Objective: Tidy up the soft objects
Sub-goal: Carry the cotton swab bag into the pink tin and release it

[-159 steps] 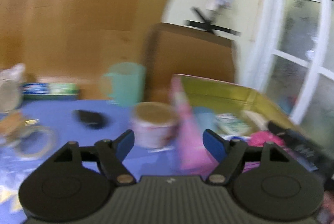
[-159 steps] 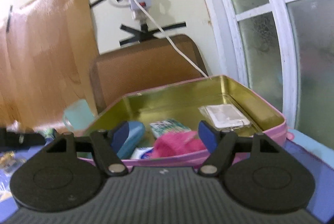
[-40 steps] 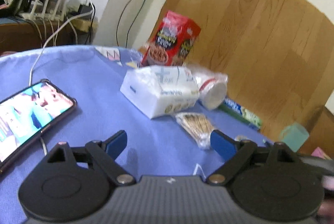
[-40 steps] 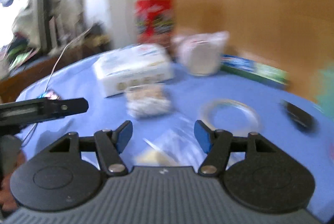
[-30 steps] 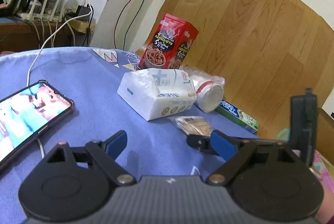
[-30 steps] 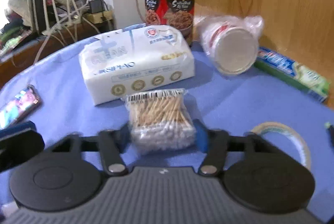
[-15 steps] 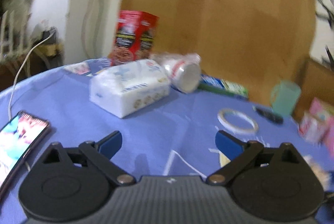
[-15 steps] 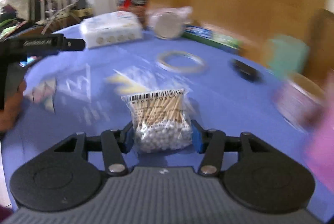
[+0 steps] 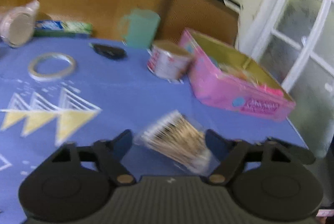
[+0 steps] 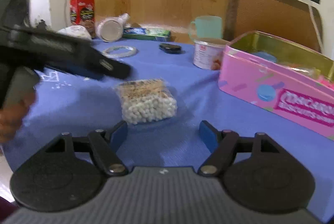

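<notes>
At the counter's (image 10: 187,140) far left edge stands a red box (image 10: 82,13), with a white pack (image 10: 75,32) in front of it. Next along the far edge lies a sleeve of cups (image 10: 110,28) on its side, open end toward the camera, then a green-and-blue box (image 10: 146,32) lying flat. In front of these a tape ring (image 10: 121,50) lies flat on the blue cloth. The left tool (image 10: 100,69) reaches in from the left in the right wrist view; in its own view its jaws stand wide apart, with the swab bag (image 9: 179,146) blurred between the blue pads (image 9: 123,142), and I cannot tell whether either pad touches it.

The swab bag (image 10: 146,98) lies on the cloth near the counter's middle, cotton tips toward the right tool (image 10: 162,134). That tool's jaws are wide open and hold nothing; the bag lies just ahead of them, clear of both pads.

Farther back, a small black object (image 10: 170,48) lies near the far edge, and a teal mug (image 10: 206,27) stands behind it. A white tub (image 10: 206,54) stands just left of the pink tin (image 10: 271,86), touching or nearly so. The tin sits at the counter's right side, lid off, gold inside; it holds something blue (image 10: 263,56), something hot pink (image 10: 325,79) at its right end, and pale flat packets (image 10: 302,71) too blurred to name.
</notes>
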A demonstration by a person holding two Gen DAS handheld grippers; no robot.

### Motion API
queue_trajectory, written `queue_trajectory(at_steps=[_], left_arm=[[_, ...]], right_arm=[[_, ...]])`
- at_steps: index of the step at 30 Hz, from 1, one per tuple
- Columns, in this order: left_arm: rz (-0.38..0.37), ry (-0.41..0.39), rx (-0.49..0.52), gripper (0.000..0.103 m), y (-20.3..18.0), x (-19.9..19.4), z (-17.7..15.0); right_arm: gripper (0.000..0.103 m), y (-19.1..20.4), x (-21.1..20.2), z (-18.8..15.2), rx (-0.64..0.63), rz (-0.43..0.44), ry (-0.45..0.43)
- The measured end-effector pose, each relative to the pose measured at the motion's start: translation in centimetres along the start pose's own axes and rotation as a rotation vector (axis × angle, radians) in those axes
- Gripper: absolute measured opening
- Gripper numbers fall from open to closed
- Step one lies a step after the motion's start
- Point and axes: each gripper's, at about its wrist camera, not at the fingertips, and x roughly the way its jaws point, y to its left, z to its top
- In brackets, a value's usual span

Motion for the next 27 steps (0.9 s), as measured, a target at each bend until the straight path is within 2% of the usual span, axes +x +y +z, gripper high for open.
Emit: queue_trajectory(at_steps=[1, 3, 5, 8, 13, 18, 20, 22, 23, 25, 27], left_arm=[[-0.021, 0.021, 0.004, 0.054, -0.2, 0.5, -0.1], [-0.018, 0.020, -0.001, 0.048, -0.7, 0.4, -0.2], [-0.015, 0.025, -0.008, 0.041, -0.9, 0.2, 0.3], [-0.037, -0.005, 0.021, 0.041, -2.0, -0.5, 1.8], [-0.073, -0.088, 0.158, 0.042, -7.0, -0.1, 4.8], [-0.113, -0.099, 0.232, 0.043, -11.8, 3.9, 7.9], [-0.118, -0.082, 0.251, 0.050, -13.8, 5.8, 8.9], [-0.118, -0.052, 0.259, 0.070, -14.9, 7.8, 9.7], [-0.090, -0.048, 0.269, 0.086, -15.6, 8.6, 9.9], [-0.037, -0.079, 0.291, 0.089, -16.3, 9.4, 10.1], [-0.022, -0.096, 0.290, 0.089, -16.1, 9.1, 10.1]], right_arm=[[0.072, 0.1, 0.5, 0.1, 0.000, 0.019, 0.007], [0.067, 0.5, 1.0, 0.3, -0.004, -0.001, -0.007], [0.053, 0.2, 0.9, 0.5, 0.010, -0.024, -0.025], [0.052, -0.7, -0.4, 0.5, 0.052, -0.035, -0.107], [0.052, -2.3, -3.2, 1.3, 0.040, -0.186, -0.274], [0.053, -7.2, -3.9, 2.6, 0.144, -0.273, -0.315], [0.054, -9.2, -3.8, 3.1, 0.185, -0.302, -0.314], [0.055, -11.5, -3.3, 3.5, 0.238, -0.326, -0.294], [0.058, -12.8, -3.0, 3.6, 0.267, -0.350, -0.284], [0.068, -14.4, -2.8, 3.4, 0.306, -0.438, -0.283], [0.068, -15.6, -3.5, 2.8, 0.340, -0.501, -0.304]])
